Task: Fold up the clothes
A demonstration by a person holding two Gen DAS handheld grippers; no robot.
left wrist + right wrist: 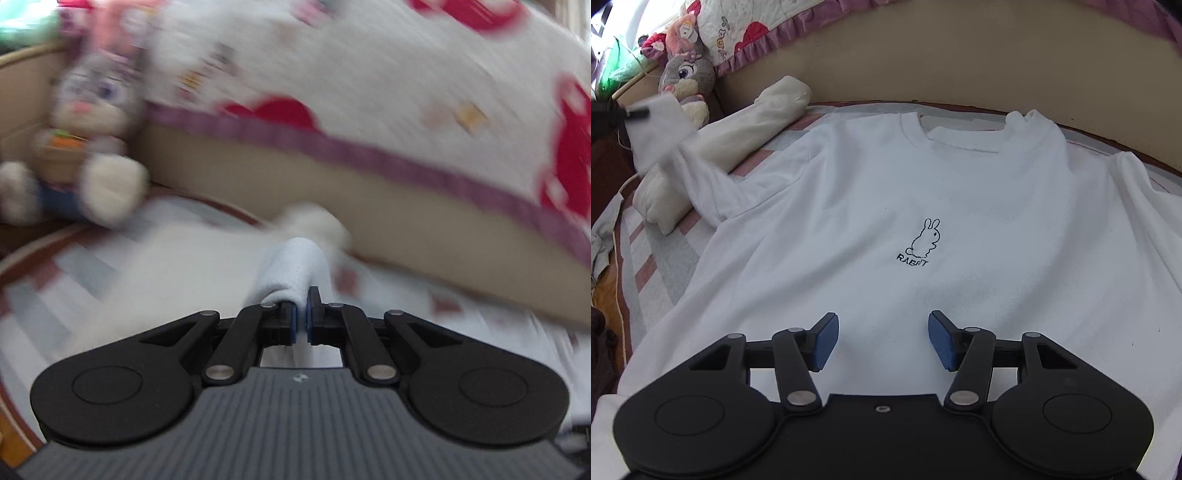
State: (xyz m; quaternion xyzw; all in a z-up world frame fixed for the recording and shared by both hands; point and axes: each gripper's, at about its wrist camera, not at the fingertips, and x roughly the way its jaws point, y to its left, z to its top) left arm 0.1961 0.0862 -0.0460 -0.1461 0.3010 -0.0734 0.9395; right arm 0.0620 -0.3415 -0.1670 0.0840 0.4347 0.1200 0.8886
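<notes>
A white sweatshirt (923, 192) with a small black rabbit drawing and the word RABBIT lies face up on the bed, collar at the far side. My right gripper (882, 338) hovers open over its lower front, blue pads apart with nothing between them. My left gripper (302, 319) is shut on the sweatshirt's sleeve cuff (291, 266), which bunches up between the pads. In the right wrist view that left gripper (639, 110) shows blurred at the far left, holding the sleeve (661, 136) lifted off the bed. The left wrist view is heavily motion-blurred.
A grey plush bunny (689, 79) sits at the back left against the tan headboard (923, 55). A white quilt with red hearts and purple trim (369, 81) drapes over the headboard. A cream pillow (750, 118) lies beside the sleeve on the striped sheet (646, 258).
</notes>
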